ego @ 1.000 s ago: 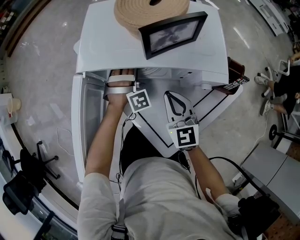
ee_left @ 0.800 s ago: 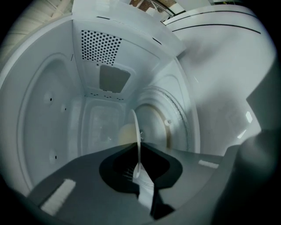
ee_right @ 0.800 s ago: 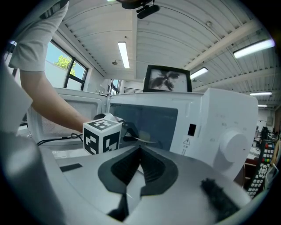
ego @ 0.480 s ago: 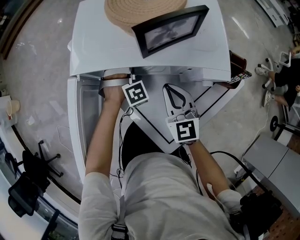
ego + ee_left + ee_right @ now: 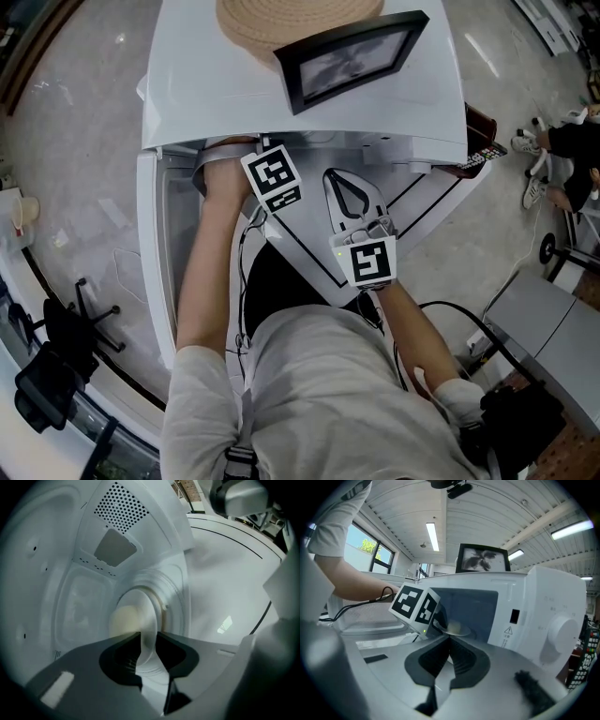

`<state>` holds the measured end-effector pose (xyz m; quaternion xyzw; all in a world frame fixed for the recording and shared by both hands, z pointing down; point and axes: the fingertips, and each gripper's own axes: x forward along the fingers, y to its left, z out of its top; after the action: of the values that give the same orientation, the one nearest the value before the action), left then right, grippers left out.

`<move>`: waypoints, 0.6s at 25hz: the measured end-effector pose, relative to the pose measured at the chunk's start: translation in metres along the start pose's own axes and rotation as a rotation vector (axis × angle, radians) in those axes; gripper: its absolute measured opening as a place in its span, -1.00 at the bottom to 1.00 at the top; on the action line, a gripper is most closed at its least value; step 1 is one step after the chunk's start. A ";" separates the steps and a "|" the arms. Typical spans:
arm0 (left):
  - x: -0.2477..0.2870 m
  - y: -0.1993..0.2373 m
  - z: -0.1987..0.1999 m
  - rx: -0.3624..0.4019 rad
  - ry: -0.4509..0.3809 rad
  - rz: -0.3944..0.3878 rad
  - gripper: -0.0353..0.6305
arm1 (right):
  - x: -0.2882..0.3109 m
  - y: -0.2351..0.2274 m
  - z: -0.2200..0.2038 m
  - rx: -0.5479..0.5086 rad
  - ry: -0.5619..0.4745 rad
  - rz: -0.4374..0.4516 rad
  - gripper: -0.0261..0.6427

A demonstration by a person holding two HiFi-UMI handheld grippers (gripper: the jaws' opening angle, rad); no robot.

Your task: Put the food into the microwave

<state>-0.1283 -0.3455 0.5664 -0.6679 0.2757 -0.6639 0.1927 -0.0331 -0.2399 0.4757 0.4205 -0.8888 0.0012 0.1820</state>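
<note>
**Entry: microwave loading, release stage**

**Landmark.** Microwave [image 5: 197, 94], one, white, on the desk [image 5: 422, 202]. Its door [image 5: 164, 244] is swung wide on the microwave's left side.

**Task items, inside the microwave**
- Plate [image 5: 151, 620], one, white, low in the cavity. The left gripper view is smeared, so I judge rather than see that it sits flat on the turntable.
- Food [image 5: 124, 619], one pale round piece on the plate.

**Claws, two**
- Left claw [image 5: 148, 638]: reached into the cavity and angled down. Its jaws are opening, with the plate's rim in the gap between them. The pads appear to be letting go, so I count it as released.
- Right claw [image 5: 449, 641]: outside, in front of the microwave. It is clenched on nothing, jaw tips together.

**Other items**
- Picture frame [image 5: 352, 58], one, on top of the microwave.
- Woven round piece [image 5: 281, 23], one, also on top, behind the frame.
- Remote control [image 5: 478, 161], one, at the microwave's right corner.

**Hazards, as I judge them**
- If I draw the left claw back before the jaws clear the rim, a pad may snag it. That would drag the plate toward the opening or tip it.
- If the plate lies off-centre or tilted, the round food may roll off.
- The left claw's cable runs close to the door sill and could catch on withdrawal.
- The door stands open, so that step is not yet done.
</note>
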 end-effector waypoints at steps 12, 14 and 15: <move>-0.003 -0.005 0.004 -0.077 -0.020 -0.114 -0.50 | 0.003 0.009 0.006 0.013 -0.007 0.012 -0.89; -0.006 -0.006 0.004 -0.071 -0.024 -0.106 -0.51 | 0.002 0.008 0.007 -0.011 0.004 0.015 -0.89; -0.008 -0.006 0.003 -0.070 -0.027 -0.099 -0.51 | 0.002 0.008 0.007 -0.011 0.005 0.013 -0.89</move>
<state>-0.1242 -0.3364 0.5638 -0.6958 0.2630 -0.6536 0.1397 -0.0421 -0.2372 0.4709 0.4135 -0.8912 -0.0014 0.1864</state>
